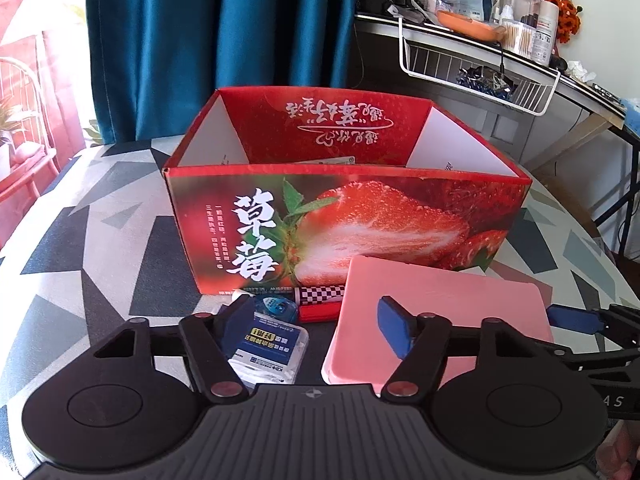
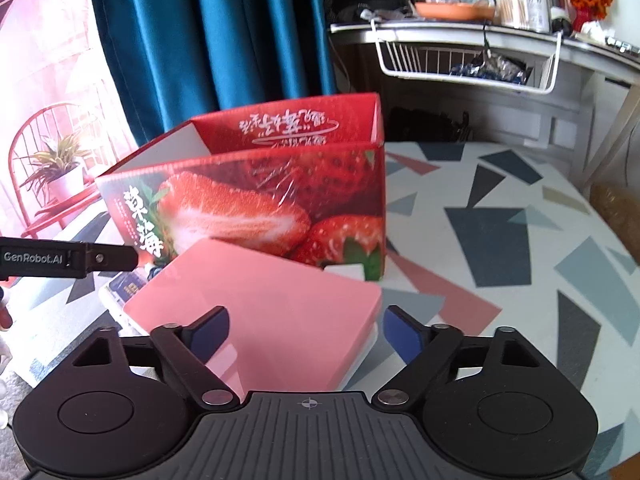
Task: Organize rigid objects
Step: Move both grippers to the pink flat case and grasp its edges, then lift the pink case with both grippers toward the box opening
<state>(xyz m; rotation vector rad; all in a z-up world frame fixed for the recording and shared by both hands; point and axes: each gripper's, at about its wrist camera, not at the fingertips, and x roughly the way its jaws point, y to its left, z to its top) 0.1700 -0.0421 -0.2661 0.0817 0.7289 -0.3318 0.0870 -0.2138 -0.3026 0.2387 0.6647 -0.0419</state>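
Observation:
An open red strawberry-print carton (image 1: 344, 216) stands on the patterned table, also in the right wrist view (image 2: 256, 200). A flat pink box (image 1: 436, 312) lies in front of it, seen too in the right wrist view (image 2: 272, 312). Left of it lie a clear case with a blue label (image 1: 268, 348), a small blue tape dispenser (image 1: 276, 306), a checkered marker (image 1: 320, 294) and a red item (image 1: 320, 312). My left gripper (image 1: 316, 328) is open, its fingers astride the case and the pink box's left edge. My right gripper (image 2: 306, 332) is open over the pink box's right corner.
The table (image 2: 500, 240) carries a grey, pink and dark geometric cloth. A blue curtain (image 1: 220, 40) hangs behind. A cluttered desk with a white wire basket (image 1: 480, 68) stands at the back right. A red chair with a plant (image 2: 56, 176) is at the left.

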